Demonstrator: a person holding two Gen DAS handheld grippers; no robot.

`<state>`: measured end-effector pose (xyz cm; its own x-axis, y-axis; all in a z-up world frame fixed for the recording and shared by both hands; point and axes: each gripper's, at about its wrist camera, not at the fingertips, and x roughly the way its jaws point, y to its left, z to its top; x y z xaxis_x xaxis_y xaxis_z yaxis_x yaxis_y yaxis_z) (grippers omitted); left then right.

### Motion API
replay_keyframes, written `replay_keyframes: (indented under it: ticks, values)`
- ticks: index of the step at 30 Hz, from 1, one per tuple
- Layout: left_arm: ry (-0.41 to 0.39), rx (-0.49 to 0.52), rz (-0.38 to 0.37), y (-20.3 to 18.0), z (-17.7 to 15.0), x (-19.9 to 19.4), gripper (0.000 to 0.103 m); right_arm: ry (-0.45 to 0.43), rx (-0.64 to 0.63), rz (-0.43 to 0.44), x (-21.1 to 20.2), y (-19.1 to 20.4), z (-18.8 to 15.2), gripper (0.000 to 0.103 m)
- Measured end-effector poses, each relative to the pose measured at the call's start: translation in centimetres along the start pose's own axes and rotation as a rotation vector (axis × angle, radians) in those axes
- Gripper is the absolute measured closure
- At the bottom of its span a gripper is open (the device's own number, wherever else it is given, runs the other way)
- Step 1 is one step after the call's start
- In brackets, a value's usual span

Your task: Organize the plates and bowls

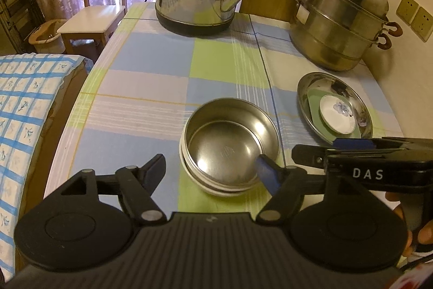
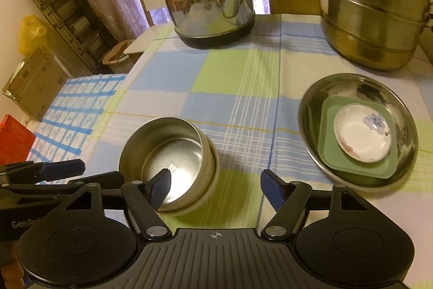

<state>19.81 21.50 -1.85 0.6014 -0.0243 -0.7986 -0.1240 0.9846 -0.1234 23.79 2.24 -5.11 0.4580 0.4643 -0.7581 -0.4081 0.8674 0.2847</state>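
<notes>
Your left tongs point(image 1: 212, 169) were spread wide, holding nothing, their right pad point(image 1: 266, 175) covering part of the steel bowl point(image 1: 230, 142). That bowl sat upright, mouth up, nested in a white bowl point(image 1: 216, 187) of which only a rim sliver showed, at 12 o'clock of the tongs on the bench point(image 1: 151, 77). Your right tongs point(image 2: 216, 191) were also spread and empty. At their 2 o'clock, the steel plate point(image 2: 311, 110) held a green square dish point(image 2: 328, 151) and a flowered saucer point(image 2: 362, 137), stacked flat.

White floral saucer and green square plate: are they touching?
Touching. The right wrist view shows the white saucer resting directly on the green plate, overlapping it with no gap, both inside the steel dish.
</notes>
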Motion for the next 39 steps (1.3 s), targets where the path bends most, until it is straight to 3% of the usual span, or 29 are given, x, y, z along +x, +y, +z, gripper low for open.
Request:
replay_keyframes:
  ticks: [12, 39]
  values:
    - [0.011, 0.002, -0.008, -1.8, -3.4, -2.9, 0.023, 0.0, 0.009, 0.021, -3.3, -1.5, -3.6, 0.026]
    - [0.032, -0.019, 0.014, -8.0, -11.0, -7.4, 0.023, 0.037, -0.021, 0.064, -10.1, -5.0, -12.4, 0.025]
